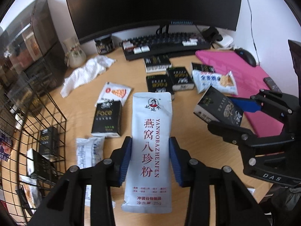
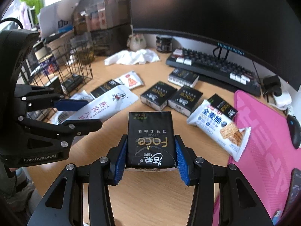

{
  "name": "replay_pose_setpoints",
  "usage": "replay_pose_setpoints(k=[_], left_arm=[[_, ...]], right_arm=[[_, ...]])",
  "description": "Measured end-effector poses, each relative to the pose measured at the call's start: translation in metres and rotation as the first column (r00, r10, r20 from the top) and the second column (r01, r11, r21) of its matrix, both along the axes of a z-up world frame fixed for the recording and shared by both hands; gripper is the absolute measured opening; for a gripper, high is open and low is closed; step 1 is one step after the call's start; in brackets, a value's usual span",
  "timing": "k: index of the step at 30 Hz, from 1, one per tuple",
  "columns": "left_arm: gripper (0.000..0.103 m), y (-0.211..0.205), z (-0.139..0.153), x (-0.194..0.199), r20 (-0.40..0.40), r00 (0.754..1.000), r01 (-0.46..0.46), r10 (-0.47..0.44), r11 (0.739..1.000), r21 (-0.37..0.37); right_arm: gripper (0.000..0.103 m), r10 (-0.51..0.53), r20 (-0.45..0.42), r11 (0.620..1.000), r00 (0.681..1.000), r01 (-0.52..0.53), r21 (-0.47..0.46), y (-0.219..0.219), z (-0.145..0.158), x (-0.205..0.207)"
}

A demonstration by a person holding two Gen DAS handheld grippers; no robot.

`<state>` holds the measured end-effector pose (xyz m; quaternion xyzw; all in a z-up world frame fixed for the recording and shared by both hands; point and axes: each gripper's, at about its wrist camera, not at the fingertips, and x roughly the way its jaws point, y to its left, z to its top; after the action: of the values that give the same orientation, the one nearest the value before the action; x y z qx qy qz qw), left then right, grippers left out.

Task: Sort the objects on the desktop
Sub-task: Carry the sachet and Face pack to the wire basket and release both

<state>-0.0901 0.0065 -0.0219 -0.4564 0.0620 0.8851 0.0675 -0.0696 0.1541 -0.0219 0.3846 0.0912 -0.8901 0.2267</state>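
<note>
Powder sachet [image 1: 150,146] hides desk; basket [image 1: 47,131] contents blurred.

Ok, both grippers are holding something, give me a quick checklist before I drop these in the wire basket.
1. Left gripper shut on the white sachet: ok, both pads press its edges.
2. Right gripper shut on the black tissue pack: ok, held squarely between the pads.
3. Both items lifted off the desk: ok, both appear raised.
4. Room in the wire basket: cannot tell, tissue packs already lie inside and only part shows.
5. Grippers apart from each other: ok, a gap shows in both views.
6. Sachet hanging straight: ok, though much of it sticks out beyond the pads.
</note>
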Motion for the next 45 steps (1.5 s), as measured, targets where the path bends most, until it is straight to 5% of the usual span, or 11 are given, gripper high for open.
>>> replay_pose_setpoints(k=[15,26,35,45], left_arm=[[0.044,-0.018,0.057,0.031,-0.117,0.992,-0.035,0.036,0.999,0.011],[0.044,-0.115,0.119,0.081,-0.244,0.943,-0.225,0.228,0.973,0.041],[0.044,-0.224,0.077,0.105,-0.16,0.867,-0.473,0.473,0.88,0.039],[0.044,-0.241,0.055,0.095,-0.111,0.876,-0.463,0.469,0.883,0.075]], right_arm=[[0.047,0.027,-0.097,0.999,0.995,-0.031,-0.041,-0.013,0.047,0.023],[0.047,0.259,-0.175,0.963,0.95,-0.268,-0.028,-0.134,0.095,0.03],[0.047,0.421,-0.141,0.904,0.896,-0.428,-0.016,-0.245,0.086,0.042],[0.048,0.43,-0.105,0.901,0.897,-0.433,-0.01,-0.275,0.067,0.035]])
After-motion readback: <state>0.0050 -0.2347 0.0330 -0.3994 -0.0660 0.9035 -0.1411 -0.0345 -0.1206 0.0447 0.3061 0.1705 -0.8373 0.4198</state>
